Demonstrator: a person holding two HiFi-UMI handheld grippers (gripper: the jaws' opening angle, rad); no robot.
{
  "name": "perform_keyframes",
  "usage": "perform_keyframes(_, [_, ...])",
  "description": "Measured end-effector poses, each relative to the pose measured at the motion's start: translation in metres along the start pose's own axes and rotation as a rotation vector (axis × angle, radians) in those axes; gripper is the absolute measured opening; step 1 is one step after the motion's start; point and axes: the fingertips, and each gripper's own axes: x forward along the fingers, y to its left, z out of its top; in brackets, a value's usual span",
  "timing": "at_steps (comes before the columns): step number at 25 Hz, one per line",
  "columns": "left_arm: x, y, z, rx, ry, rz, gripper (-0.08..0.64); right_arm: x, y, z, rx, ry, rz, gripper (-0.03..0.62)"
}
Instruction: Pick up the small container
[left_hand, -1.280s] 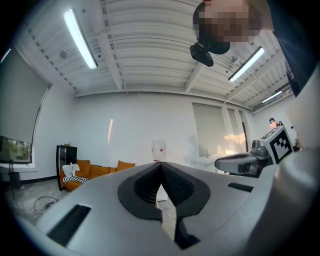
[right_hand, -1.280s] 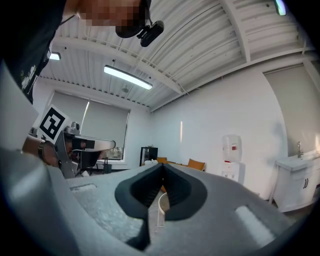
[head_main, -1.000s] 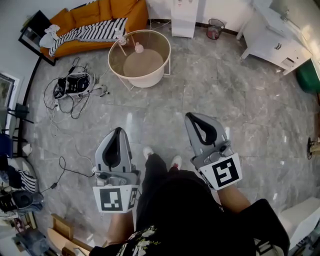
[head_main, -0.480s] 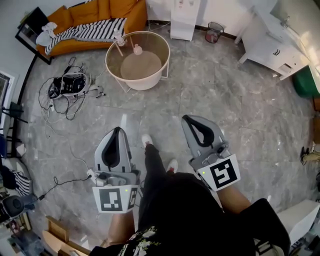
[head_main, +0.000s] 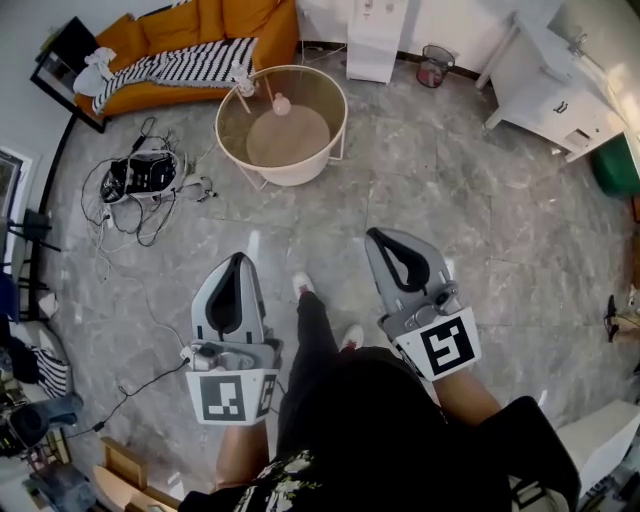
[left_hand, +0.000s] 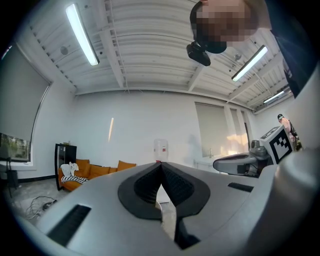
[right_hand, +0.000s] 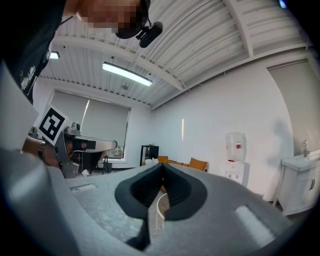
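In the last second only the person's shoe (head_main: 304, 286) has shifted with a step, and the round bench (head_main: 292, 172) is hardly nearer. The small container (head_main: 281, 101) stands toward its far edge, well apart from both grippers. The left gripper (head_main: 237, 262) and the right gripper (head_main: 385, 238) have their fingers together and empty, so the approach is likely still to come.

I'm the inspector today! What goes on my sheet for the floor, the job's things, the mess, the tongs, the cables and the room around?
Surface: grey marble floor.
Job's things: small items on the round table; which one is the container, cannot tell.
Clutter: striped blanket on the orange sofa.
Tongs: left tongs and right tongs both shut, empty.
Cables: tangled cables on the floor.
Surroundings: water dispenser, bin, white desk.
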Motion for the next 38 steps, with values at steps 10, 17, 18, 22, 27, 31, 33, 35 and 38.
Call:
perform_keyframes(10, [0.057,0.053,0.01,0.001,-0.003,0.02,0.006,0.081,-0.022,0.013,0.003,0.001,0.022,-0.003])
perform_keyframes(17, [0.092,0.101,0.02,0.001,-0.021,0.025,0.006,0.137,-0.029,0.021,-0.007,-0.014,0.016,-0.003])
perform_keyframes(18, [0.097,0.107,0.022,0.006,-0.023,0.02,0.006,0.145,-0.03,0.022,-0.004,-0.016,0.012,-0.003])
perform_keyframes(22, [0.113,0.129,0.025,0.007,-0.023,0.006,0.006,0.171,-0.031,0.026,0.002,-0.01,0.0,-0.004])
perform_keyframes(27, [0.133,0.157,0.019,-0.002,-0.016,-0.009,0.006,0.204,-0.03,0.025,0.005,0.007,-0.006,-0.003])
perform_keyframes(31, [0.149,0.177,0.012,-0.007,-0.01,-0.029,0.006,0.225,-0.035,0.021,-0.001,0.014,-0.034,-0.003])
perform_keyframes(33, [0.157,0.188,0.009,-0.007,-0.013,-0.037,0.006,0.235,-0.037,0.019,-0.013,0.019,-0.05,-0.003])
perform_keyframes(35, [0.164,0.199,0.008,-0.008,-0.016,-0.047,0.006,0.245,-0.04,0.02,-0.021,0.018,-0.07,-0.003])
perform_keyframes(38, [0.173,0.216,0.007,-0.008,-0.019,-0.06,0.005,0.257,-0.042,0.02,-0.042,0.014,-0.099,-0.004])
